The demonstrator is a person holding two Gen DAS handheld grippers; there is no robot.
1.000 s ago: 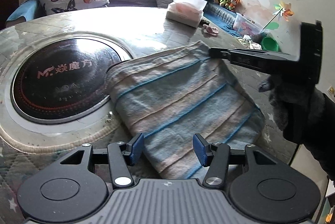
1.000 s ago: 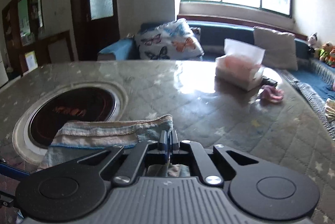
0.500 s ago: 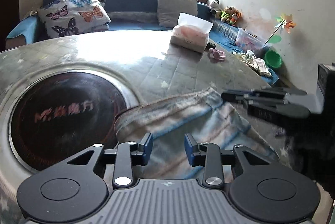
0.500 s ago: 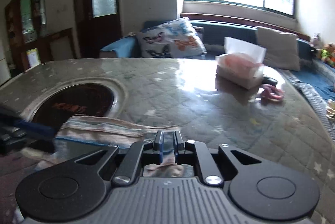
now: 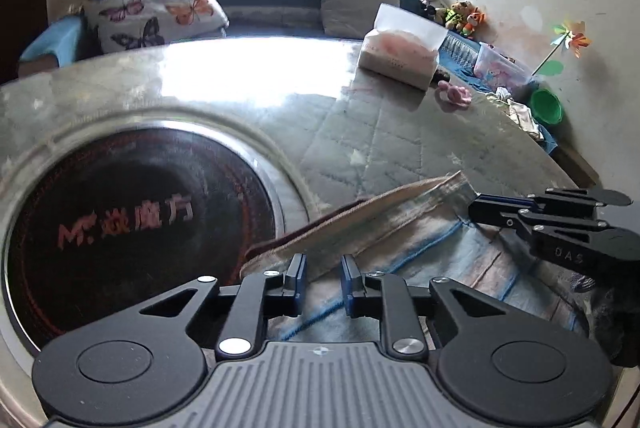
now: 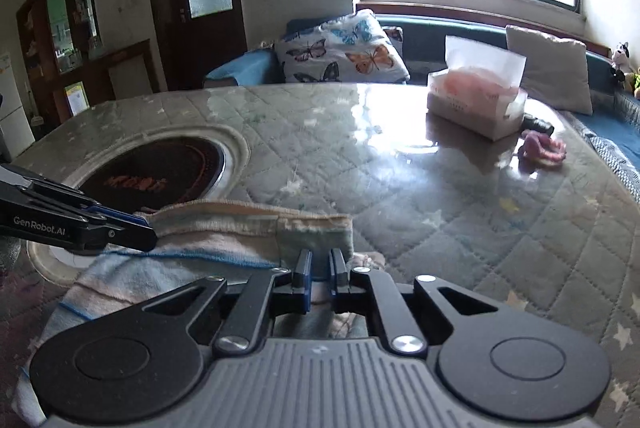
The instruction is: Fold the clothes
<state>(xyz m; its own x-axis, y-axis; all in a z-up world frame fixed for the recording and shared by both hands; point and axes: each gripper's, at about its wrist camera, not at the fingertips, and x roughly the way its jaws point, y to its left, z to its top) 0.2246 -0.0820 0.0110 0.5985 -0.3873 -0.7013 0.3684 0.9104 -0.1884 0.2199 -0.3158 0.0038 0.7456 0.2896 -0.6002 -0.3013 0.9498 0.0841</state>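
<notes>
"GenRobot.AI" lettering on left gripper (image 6: 132, 226) beside garment (image 6: 224, 224)

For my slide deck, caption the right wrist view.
Right gripper pinching the striped cloth's hem on the quilted table, left gripper alongside.

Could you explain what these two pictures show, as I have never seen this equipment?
A person holds a two-finger tool in each hand, with a camera on each looking along its fingers. The left gripper sits slightly open around a striped garment, not yet pinching it. The right gripper has cloth between its nearly closed fingers at the hem. The garment lies on a quilted table with a dark round hob, a tissue box and a small pink item.
</notes>
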